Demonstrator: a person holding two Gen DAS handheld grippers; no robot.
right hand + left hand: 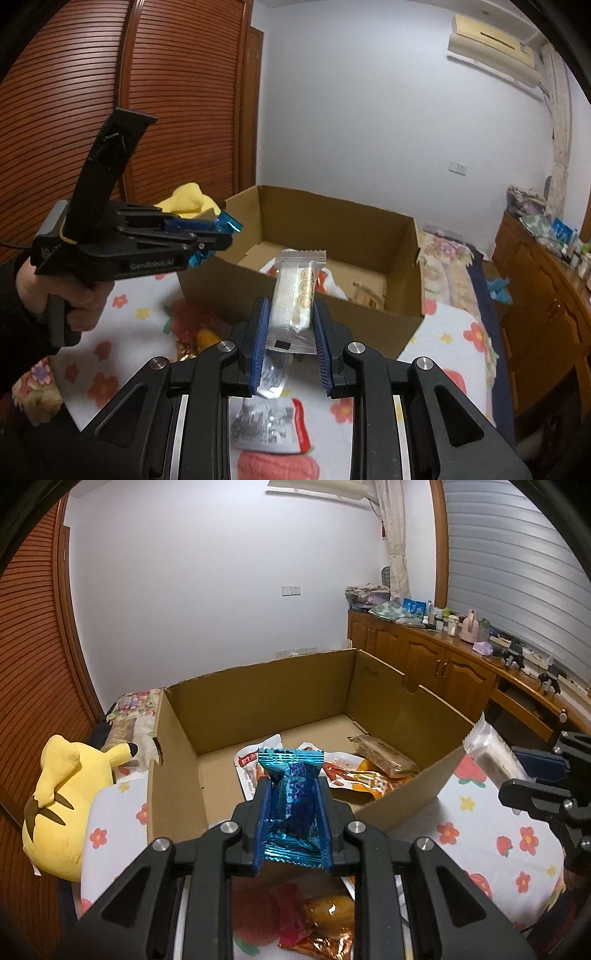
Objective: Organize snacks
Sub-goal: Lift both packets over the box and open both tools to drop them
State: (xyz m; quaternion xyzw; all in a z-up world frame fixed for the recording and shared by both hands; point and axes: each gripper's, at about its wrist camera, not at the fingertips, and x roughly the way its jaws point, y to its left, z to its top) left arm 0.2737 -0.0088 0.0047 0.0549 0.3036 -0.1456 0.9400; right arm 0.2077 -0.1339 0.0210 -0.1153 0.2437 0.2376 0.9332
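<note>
While both packets hang just short of the cardboard box (258, 686), the left tool (291, 794) pinches a crinkly blue foil snack (291, 786) mid-body, the right tool (290, 317) clamps a light, slippery clear-wrapped wafer (295, 295).

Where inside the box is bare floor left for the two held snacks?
Bare: the box floor along its left wall and back wall. Crowded: the front right, where the red-white packet, orange packet and brown bar lie.
</note>
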